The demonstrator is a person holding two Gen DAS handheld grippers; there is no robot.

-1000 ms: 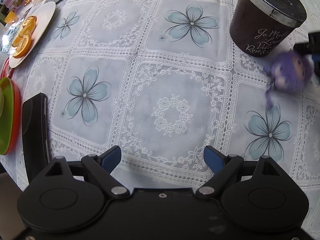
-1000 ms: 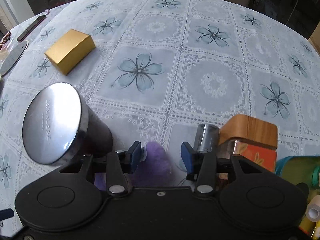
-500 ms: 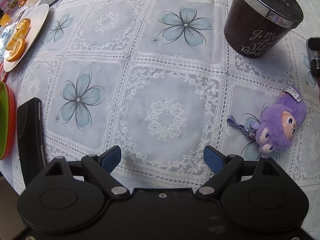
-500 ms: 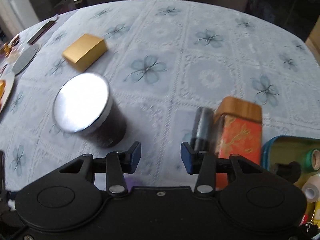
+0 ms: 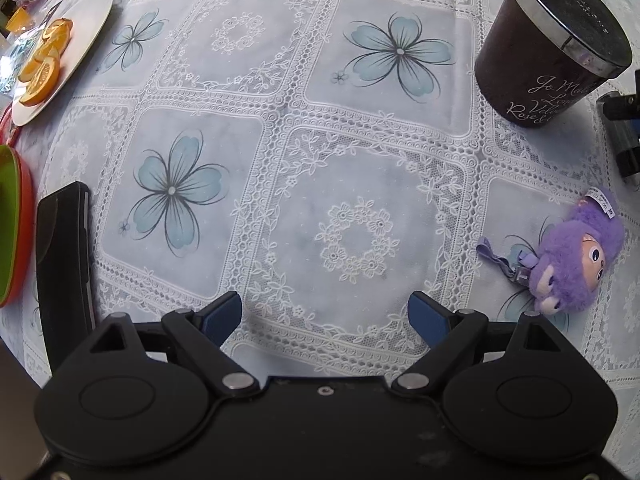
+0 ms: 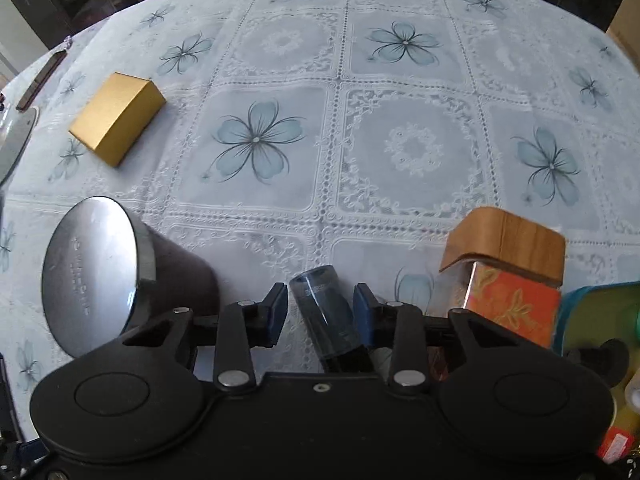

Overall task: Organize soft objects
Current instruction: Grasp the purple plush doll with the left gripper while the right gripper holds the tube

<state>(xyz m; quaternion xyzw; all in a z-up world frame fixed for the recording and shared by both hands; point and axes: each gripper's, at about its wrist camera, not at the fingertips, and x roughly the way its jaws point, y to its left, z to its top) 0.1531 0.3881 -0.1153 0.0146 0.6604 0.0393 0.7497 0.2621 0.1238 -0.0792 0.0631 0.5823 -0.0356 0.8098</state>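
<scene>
A small purple plush doll (image 5: pixel 572 264) lies on its side on the lace tablecloth (image 5: pixel 280 128), to the right of my left gripper (image 5: pixel 326 316). That gripper is open, points straight down and has nothing between its blue pads. In the right wrist view, my right gripper (image 6: pixel 322 312) straddles a dark see-through tube (image 6: pixel 320 300). Its jaws are closing on the tube: the right pad is at the tube's side and a thin gap shows at the left pad. The doll is out of sight in that view.
A dark candle jar (image 5: pixel 548 52) with a silver lid (image 6: pixel 96 276) stands just left of the tube. A wood-lidded orange box (image 6: pixel 504 276) and a teal tin (image 6: pixel 600 320) sit to its right. A gold box (image 6: pixel 116 118), black phone (image 5: pixel 64 264), orange-slice plate (image 5: pixel 52 60) and green plate (image 5: pixel 12 224) are also there.
The purple doll left the right gripper and now lies on the cloth. The right gripper shifted right over the dark tube and narrowed its jaws. The left gripper barely moved.
</scene>
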